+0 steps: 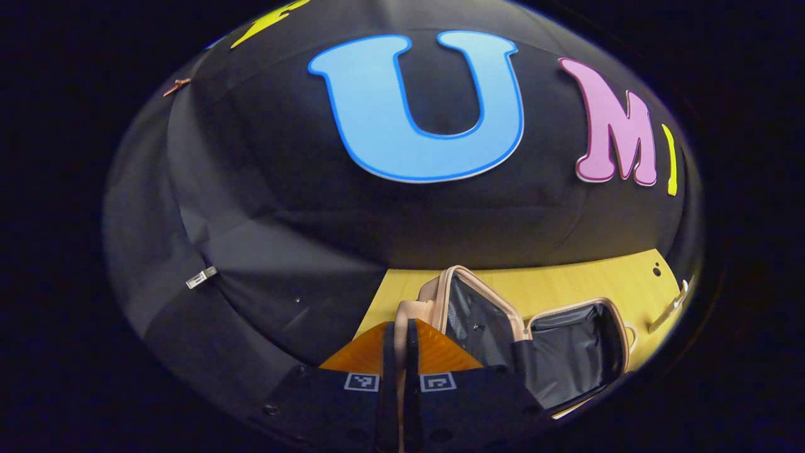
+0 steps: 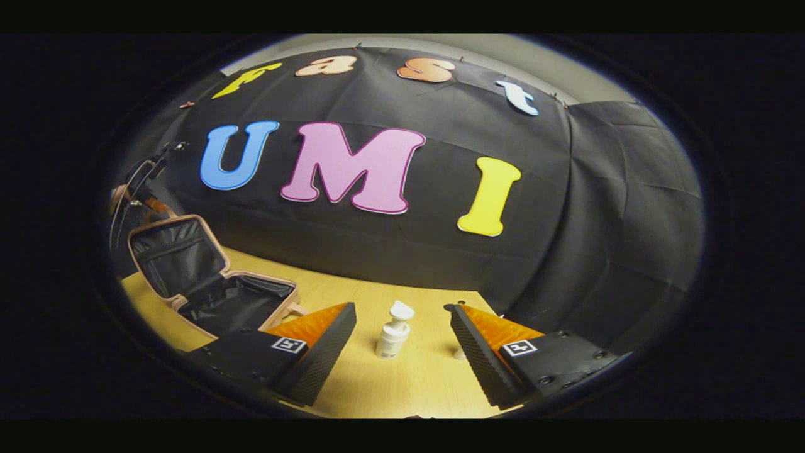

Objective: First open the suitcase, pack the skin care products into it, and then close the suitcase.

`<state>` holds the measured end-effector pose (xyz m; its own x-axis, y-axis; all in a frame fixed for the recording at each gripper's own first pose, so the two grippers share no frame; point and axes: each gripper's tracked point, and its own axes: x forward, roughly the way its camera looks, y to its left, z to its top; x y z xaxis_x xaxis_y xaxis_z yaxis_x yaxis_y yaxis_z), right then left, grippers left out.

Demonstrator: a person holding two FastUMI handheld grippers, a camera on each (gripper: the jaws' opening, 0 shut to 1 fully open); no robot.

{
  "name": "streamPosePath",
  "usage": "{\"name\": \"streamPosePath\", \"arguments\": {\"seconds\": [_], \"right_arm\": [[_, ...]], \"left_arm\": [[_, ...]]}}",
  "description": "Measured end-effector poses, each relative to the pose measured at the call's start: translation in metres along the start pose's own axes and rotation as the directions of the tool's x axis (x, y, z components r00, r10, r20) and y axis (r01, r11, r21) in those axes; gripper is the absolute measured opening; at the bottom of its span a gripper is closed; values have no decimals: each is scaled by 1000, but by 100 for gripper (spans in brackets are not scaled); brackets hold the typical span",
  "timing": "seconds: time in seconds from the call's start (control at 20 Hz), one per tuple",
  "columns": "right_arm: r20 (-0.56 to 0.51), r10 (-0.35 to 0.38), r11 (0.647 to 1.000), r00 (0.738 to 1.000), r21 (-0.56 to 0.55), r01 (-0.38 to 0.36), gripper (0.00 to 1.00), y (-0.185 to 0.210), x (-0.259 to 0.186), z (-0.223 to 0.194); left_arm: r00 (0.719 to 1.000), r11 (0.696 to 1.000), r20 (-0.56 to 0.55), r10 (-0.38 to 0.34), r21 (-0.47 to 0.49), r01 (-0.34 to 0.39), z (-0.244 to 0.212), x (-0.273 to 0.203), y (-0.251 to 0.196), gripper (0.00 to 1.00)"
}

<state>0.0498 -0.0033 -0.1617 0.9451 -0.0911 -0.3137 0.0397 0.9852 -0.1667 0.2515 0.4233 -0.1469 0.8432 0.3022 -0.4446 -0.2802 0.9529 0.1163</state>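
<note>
A light wooden table (image 2: 402, 384) carries an open suitcase (image 2: 220, 296) and a white pump bottle (image 2: 393, 333).

One suitcase (image 2: 207, 277) lies open on one wooden table (image 2: 402, 384). One white pump bottle (image 2: 394, 338) stands there. Two grippers: left (image 1: 400, 340), right (image 2: 402, 340).

Pink suitcase (image 2: 188, 264), black lining; white bottle (image 2: 394, 333); yellow wood-grain table (image 2: 402, 384).
</note>
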Motion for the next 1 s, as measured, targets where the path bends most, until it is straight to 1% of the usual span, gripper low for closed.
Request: {"name": "streamPosePath", "arguments": {"seconds": [0.1,0.25,0.4,0.5,0.55,0.6,0.65,0.7,0.75,0.8,0.85,0.9,0.95,1.0], "right_arm": [[1,-24,1000,1000,-13,24,96,11,-3,-6],[-16,-16,1000,1000,-17,16,96,32,-10,-20],[-54,-28,1000,998,-15,27,96,38,-16,-36],[-65,-39,999,997,-14,38,96,37,-19,-40],[-61,-46,999,997,-13,45,96,35,-20,-40],[-55,-52,999,997,-5,52,97,32,-20,-42],[-53,-58,998,997,6,59,97,29,-20,-42],[-61,-65,998,996,17,66,96,27,-19,-44],[-70,-70,997,995,29,72,96,25,-17,-44],[-66,-70,997,995,39,73,96,22,-17,-44],[-56,-72,996,996,44,74,97,20,-17,-41],[-41,-68,997,997,42,70,96,18,-16,-37],[-32,-64,997,997,40,65,94,17,-14,-34],[-29,-65,997,998,41,66,96,13,-12,-31]], "left_arm": [[1000,999,-21,-21,-43,20,-28,29,19,9],[998,999,-48,-34,-26,33,-72,68,41,9],[995,1000,-93,-27,-14,26,-105,96,41,9],[994,999,-112,-12,-54,6,-121,105,37,9],[992,997,-126,11,-71,-20,-128,106,39,9],[992,997,-125,18,-78,-28,-130,103,44,10],[992,997,-114,47,-61,-54,-127,101,55,12],[990,994,-91,105,-20,-107,-119,94,70,14],[989,991,-55,136,9,-136,-105,84,79,20],[989,989,-29,147,12,-146,-93,74,81,21],[988,988,5,154,-7,-154,-87,56,73,26],[988,989,47,147,-40,-145,-74,40,66,31],[989,991,87,117,-70,-111,-63,20,51,49],[987,993,136,89,-86,-77,-50,2,33,67]]}}
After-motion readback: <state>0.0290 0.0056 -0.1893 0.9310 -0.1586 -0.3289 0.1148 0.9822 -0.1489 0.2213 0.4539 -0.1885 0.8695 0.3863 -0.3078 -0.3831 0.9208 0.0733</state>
